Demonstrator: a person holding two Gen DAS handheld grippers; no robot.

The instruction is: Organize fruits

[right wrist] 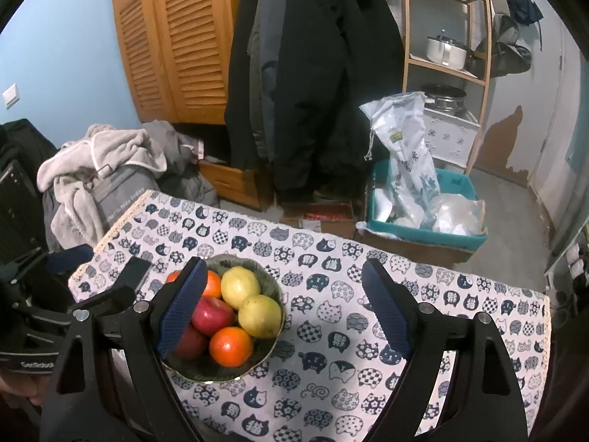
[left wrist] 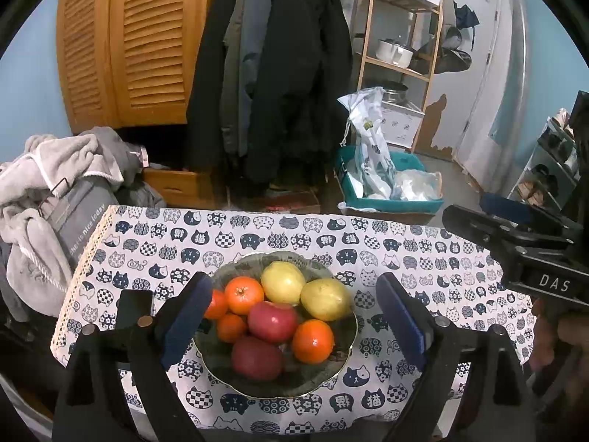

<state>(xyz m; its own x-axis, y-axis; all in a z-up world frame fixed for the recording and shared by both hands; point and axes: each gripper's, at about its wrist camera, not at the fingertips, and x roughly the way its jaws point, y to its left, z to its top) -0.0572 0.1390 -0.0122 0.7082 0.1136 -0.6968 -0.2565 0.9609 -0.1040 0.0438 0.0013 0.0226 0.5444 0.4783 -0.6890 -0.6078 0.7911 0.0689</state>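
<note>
Green bowl (left wrist: 221, 368) sits mid-bench, piled with oranges (left wrist: 243, 294), two apples (left wrist: 273, 321) and two pears (left wrist: 283, 281). All fruit looks gathered, none loose on the cloth (left wrist: 423, 258).

Left tool (left wrist: 294, 316) wide, nothing held, hovering over the bowl. Right tool (right wrist: 283, 313) wide too, empty, bowl by its left finger.

Risks, as I judge them: pile is heaped, so a nudge to a pear could roll it off the rim; a finger catching the rim could tip the bowl or drag the cloth.

Phone (left wrist: 134, 307) lies just left of the bowl, in the left tool's path. Clothes heap (left wrist: 55, 184) past the bench's left edge, well clear.
</note>
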